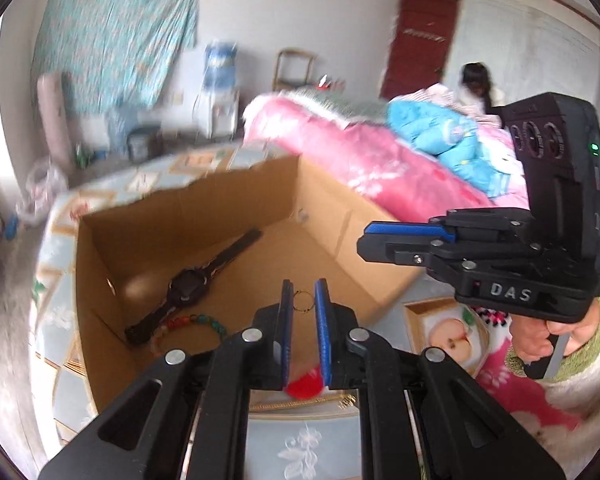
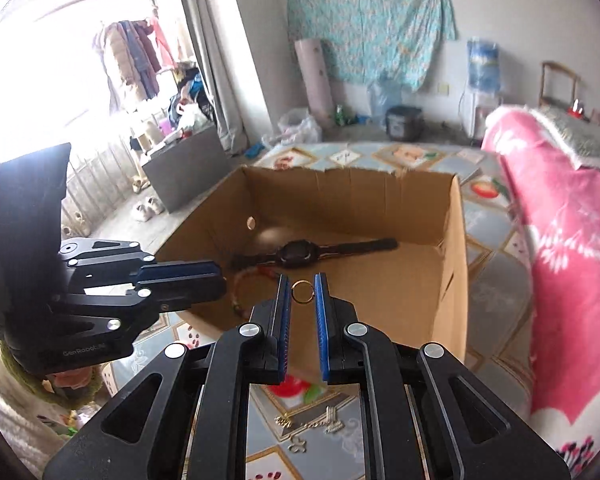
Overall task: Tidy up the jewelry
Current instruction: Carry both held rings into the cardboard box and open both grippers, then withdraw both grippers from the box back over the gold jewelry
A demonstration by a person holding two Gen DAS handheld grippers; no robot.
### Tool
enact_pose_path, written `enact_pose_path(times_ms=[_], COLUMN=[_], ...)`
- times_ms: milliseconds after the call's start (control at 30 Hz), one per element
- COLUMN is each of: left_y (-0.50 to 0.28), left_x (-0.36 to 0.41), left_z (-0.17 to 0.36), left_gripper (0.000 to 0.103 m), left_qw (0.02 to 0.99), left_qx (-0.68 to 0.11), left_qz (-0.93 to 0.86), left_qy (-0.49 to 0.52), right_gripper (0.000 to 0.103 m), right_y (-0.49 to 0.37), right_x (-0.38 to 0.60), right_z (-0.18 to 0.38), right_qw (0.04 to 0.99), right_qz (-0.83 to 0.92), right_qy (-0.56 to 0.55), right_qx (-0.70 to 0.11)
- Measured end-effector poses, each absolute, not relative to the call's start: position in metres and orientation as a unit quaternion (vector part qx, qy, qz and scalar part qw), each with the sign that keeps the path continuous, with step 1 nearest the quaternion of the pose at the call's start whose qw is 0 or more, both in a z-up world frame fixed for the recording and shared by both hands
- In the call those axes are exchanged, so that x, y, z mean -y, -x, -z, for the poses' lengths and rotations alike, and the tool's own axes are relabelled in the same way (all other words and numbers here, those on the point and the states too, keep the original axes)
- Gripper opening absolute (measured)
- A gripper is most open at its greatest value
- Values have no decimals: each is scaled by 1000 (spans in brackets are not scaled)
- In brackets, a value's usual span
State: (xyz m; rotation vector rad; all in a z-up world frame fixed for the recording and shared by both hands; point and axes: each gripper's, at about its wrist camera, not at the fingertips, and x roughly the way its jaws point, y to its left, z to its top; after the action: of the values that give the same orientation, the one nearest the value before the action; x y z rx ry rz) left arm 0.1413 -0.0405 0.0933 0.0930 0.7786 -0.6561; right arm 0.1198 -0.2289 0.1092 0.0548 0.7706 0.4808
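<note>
Cardboard box [image 2: 452, 264] on patterned bedsheet [image 2: 488, 280], pink blanket [image 2: 572, 264] alongside.

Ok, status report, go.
Left gripper, right gripper part open at cardboard box. Gold ring on box floor beside beaded bracelet, watch. Nothing blocking.

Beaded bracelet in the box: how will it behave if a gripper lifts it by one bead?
The beaded bracelet is likely floppy: separate strung beads, lying in a loose curve beside the watch. Probably light. Round beads may slip between flat pads, and it would sag once clear of the cardboard box.
</note>
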Motion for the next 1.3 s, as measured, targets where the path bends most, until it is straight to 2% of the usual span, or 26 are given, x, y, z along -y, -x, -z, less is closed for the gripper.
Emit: enact_pose_path(times_ms=[167,367,467,733,933,1033,1133,1300], left_y=[-197,-218,-220,-222,-211,-197,-176,-131], left_x=[49,51,48,38,31,26,18,3], left_z=[-60,-44,-43,-51,-66,-79,-94,-113], left_gripper=[11,11,20,21,21,22,34,65], left_qw=[831,811,812,823,840,854,868,884], left_qx=[-466,-504,-502,-483,-456,-432,-405,-377], left_qz=[302,293,294,291,285,283,283,277], left_qy=[3,34,49,70,68,59,48,16], right_gripper=[10,14,15,17,25,33,40,53], right_y=[-166,-183,-183,-178,-167,-153,-135,-90], right_x=[229,236,242,267,279,286,290,294], right_z=[-85,-81,-83,-98,-111,-120,-129,-138], right_qw=[861,860,864,880,890,896,903,912], right_qz=[-234,-228,-224,-207,-197,-197,-197,-205], right_qy=[-46,-52,-65,-92,-110,-121,-127,-132], right_qx=[-448,-454,-446,-418,-396,-379,-359,-330])
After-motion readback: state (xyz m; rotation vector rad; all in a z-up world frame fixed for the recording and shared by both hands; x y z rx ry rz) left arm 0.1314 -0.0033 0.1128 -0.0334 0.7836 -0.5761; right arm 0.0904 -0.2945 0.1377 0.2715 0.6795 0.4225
